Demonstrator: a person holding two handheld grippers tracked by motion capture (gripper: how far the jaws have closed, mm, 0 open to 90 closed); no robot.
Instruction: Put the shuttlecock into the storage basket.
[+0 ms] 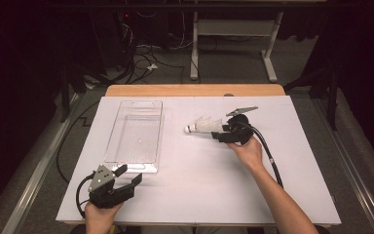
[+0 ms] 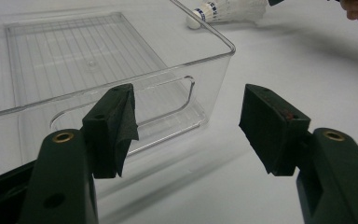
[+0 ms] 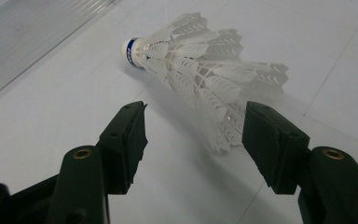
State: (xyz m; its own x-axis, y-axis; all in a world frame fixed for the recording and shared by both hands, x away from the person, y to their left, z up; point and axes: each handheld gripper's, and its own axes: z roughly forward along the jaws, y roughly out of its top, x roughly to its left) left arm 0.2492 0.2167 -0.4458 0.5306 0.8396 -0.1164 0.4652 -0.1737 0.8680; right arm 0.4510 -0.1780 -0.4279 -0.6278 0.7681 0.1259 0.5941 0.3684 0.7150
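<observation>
A white feather shuttlecock (image 1: 203,126) (image 3: 200,70) (image 2: 223,9) with a blue band round its cork lies on its side on the white tabletop (image 1: 199,185), cork pointing left toward a clear plastic tray (image 1: 119,161) (image 2: 228,46). My right gripper (image 1: 219,132) (image 3: 198,119) sits at the feather end, open. The skirt's rim reaches just between the jaw tips, close to the right-hand one, and neither pad presses on it. My left gripper (image 1: 129,174) (image 2: 189,112) rests near the table's front left corner, open and holding nothing, facing the tray's near end wall with its handle slot.
The tray holds nothing. A wooden strip (image 1: 195,90) borders the table's far edge. Beyond it are floor cables and a white desk frame (image 1: 270,53). The right gripper's black cable (image 1: 270,156) trails back along the forearm.
</observation>
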